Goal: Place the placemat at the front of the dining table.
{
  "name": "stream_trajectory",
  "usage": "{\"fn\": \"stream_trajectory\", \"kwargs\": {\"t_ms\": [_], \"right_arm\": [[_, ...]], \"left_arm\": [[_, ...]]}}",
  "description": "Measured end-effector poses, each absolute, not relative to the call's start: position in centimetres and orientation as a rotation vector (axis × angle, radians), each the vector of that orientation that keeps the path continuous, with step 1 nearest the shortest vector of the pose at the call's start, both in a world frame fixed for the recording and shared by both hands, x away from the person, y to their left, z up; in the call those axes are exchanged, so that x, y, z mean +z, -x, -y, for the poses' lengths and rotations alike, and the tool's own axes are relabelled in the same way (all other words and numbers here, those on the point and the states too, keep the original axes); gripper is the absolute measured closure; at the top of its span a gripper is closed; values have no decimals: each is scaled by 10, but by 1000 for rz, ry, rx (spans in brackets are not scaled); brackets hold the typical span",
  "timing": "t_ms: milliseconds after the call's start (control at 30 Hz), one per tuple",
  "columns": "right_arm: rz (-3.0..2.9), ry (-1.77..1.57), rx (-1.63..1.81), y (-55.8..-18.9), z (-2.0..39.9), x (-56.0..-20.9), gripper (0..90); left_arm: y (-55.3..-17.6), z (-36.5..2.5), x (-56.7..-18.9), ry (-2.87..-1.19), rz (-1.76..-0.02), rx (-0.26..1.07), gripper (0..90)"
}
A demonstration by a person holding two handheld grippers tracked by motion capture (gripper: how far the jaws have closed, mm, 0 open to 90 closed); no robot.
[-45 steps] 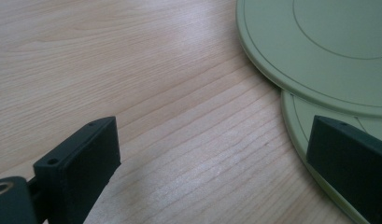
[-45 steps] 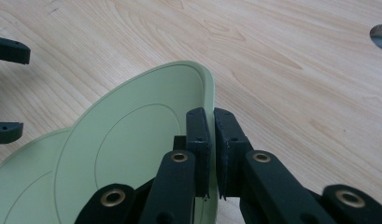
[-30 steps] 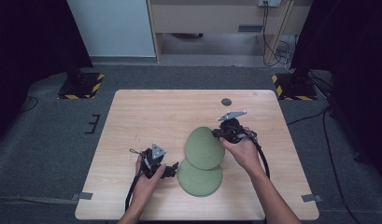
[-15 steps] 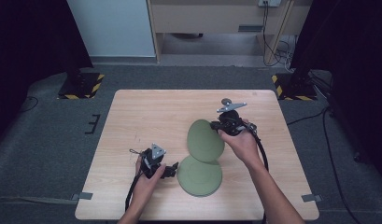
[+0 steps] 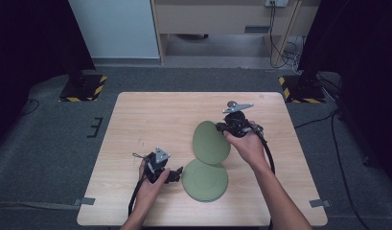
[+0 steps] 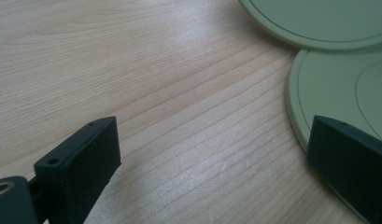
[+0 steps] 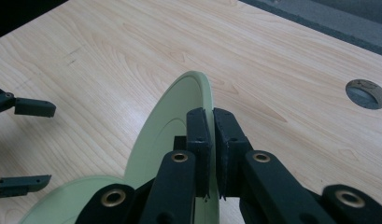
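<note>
**Op 1:** While my right gripper (image 7: 212, 140) has its jaws clamped on the rim of the upper green plate (image 5: 211, 142), that plate stands tilted on edge, its lower edge on the second plate (image 5: 205, 179), which lies flat on the desk (image 5: 150, 115).

**Op 2:** How will it handle?

**Op 1:** Stiff and light, I'd judge — a thin, smooth disc, likely slippery. The rim is the place to hold, pinched deep between the jaws.

**Op 2:** And your left?

**Op 1:** My left gripper (image 6: 212, 154) has its jaws wide apart, nothing between them but bare desk — the flat plate's edge sits just inside the right jaw.

**Op 2:** Anything unclear?

**Op 1:** The tilted plate's far face is hidden beyond my jaws, and I can't tell the plates' material.
</note>
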State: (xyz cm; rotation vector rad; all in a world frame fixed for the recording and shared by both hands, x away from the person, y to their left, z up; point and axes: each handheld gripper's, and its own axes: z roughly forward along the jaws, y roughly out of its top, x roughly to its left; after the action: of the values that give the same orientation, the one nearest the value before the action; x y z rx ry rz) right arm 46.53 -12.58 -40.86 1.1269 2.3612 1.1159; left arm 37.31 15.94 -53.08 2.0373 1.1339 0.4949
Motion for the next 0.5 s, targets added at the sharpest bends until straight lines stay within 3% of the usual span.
{"fn": "stream_trajectory", "kwargs": {"t_ms": [500], "right_arm": [[-2353,-1120,1122,-472,121,-398,861]], "left_arm": [[-373,-161,-530,-2030,-1137,496,23]]}}
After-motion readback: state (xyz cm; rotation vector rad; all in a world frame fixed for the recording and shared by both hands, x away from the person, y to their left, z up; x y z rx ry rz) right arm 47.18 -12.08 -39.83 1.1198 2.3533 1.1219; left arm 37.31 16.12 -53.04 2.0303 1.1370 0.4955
